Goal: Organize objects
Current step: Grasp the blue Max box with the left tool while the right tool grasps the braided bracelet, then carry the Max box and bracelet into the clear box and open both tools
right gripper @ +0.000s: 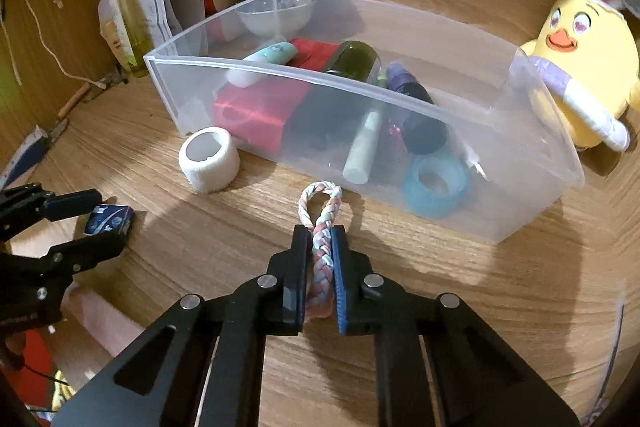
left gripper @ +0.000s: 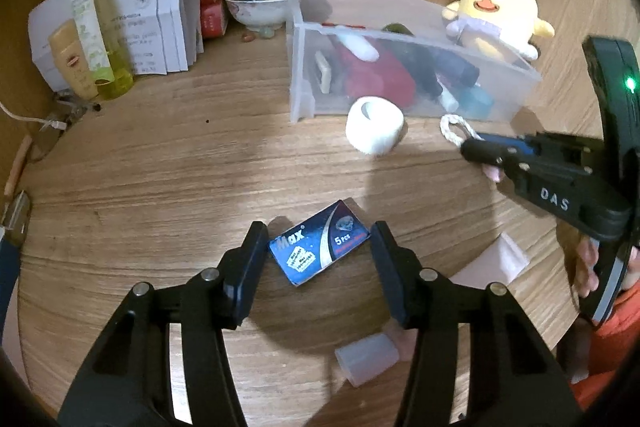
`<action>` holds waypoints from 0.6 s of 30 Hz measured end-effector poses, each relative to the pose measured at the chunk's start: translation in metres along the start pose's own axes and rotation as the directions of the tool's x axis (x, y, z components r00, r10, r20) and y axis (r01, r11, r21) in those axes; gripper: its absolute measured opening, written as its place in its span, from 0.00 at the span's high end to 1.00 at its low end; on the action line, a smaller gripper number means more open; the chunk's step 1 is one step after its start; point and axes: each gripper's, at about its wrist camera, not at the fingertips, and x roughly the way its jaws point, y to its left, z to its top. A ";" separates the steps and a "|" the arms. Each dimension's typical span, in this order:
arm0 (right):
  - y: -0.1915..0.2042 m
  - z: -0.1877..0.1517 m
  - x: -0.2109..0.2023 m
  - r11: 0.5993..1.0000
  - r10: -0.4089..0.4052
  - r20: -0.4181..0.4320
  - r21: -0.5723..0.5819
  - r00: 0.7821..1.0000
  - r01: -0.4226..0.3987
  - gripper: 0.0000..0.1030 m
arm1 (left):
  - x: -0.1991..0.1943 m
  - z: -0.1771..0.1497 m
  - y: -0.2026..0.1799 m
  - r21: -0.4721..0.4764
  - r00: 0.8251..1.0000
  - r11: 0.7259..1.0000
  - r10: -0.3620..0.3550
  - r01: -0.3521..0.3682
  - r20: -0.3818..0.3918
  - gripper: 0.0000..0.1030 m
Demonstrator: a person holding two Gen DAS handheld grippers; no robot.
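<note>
On the wooden tabletop (left gripper: 160,167), as the left wrist view shows it, the left gripper (left gripper: 320,247) stands at a medium opening around a blue blade box (left gripper: 319,243). The box lies flat between the fingers; one pad sits at its left corner, the other just beside its right corner. Whether the pads press on it cannot be told. Beyond it, a white tape roll (left gripper: 374,131) rests against the near wall of the clear plastic bin (left gripper: 298,75). The bin already contains a red item, dark bottles and a teal piece. A small translucent cap (left gripper: 368,357) lies loose below the left gripper. The right gripper (left gripper: 466,149) enters from the right edge, with a loop of cord projecting from its tip.

On the same tabletop, the right wrist view shows the right gripper (right gripper: 323,259) closed narrow on a braided cord (right gripper: 322,251). The cord's loop protrudes forward, just short of the bin's (right gripper: 440,203) near wall. The tape roll (right gripper: 209,159) remains outside the bin. The blade box (right gripper: 109,221) lies at far left between the left gripper's (right gripper: 86,223) fingers.

Status, as a judgement: partly complete. Several objects are binned. The cord is gripped but not yet deposited. The blade box, tape roll and cap remain on the table. A yellow plush chick (right gripper: 580,75) stands beside the bin.
</note>
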 end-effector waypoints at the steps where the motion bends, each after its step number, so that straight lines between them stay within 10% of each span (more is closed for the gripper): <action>1: -0.001 -0.001 -0.003 1.000 0.002 0.005 0.006 1.000 -0.002 0.91 | -0.002 0.001 0.000 -0.004 1.000 1.000 -0.001 0.001 0.007 0.49; 18: -0.006 0.001 -0.048 1.000 -0.003 0.093 -0.019 0.996 0.005 0.88 | -0.035 0.037 -0.012 -0.003 0.988 0.999 -0.043 0.044 0.148 0.49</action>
